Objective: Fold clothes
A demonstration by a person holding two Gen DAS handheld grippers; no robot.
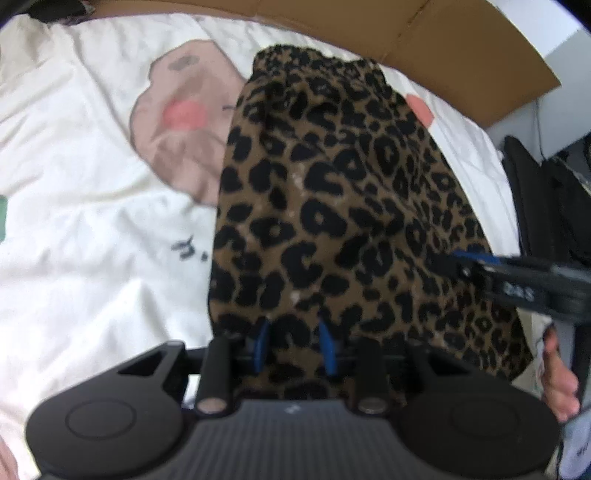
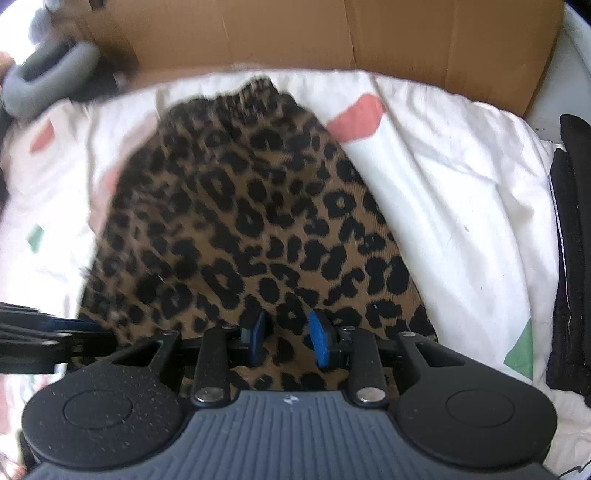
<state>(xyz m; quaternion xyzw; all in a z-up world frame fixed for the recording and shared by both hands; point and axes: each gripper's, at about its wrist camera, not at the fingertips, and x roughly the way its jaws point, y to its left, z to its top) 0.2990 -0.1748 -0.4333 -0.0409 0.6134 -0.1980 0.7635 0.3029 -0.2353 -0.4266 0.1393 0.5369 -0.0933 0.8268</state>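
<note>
A leopard-print garment (image 1: 332, 192) lies lengthwise on the white printed sheet (image 1: 81, 184), its gathered waistband at the far end. Its near hem rises up to both grippers. My left gripper (image 1: 294, 345) is shut on the hem, with fabric bunched between the blue pads (image 1: 261, 341). In the left wrist view the right gripper (image 1: 469, 264) bites the garment's right edge. The right wrist view shows the same garment (image 2: 251, 206) with my right gripper (image 2: 288, 338) shut on its near edge. The left gripper (image 2: 74, 332) comes in from the left there.
A brown cardboard box (image 2: 332, 33) stands behind the sheet (image 2: 461, 184). Dark folded items (image 2: 569, 258) lie along the right edge. A grey padded object (image 2: 44, 74) sits at the far left. A hand (image 1: 557, 376) shows at the lower right of the left wrist view.
</note>
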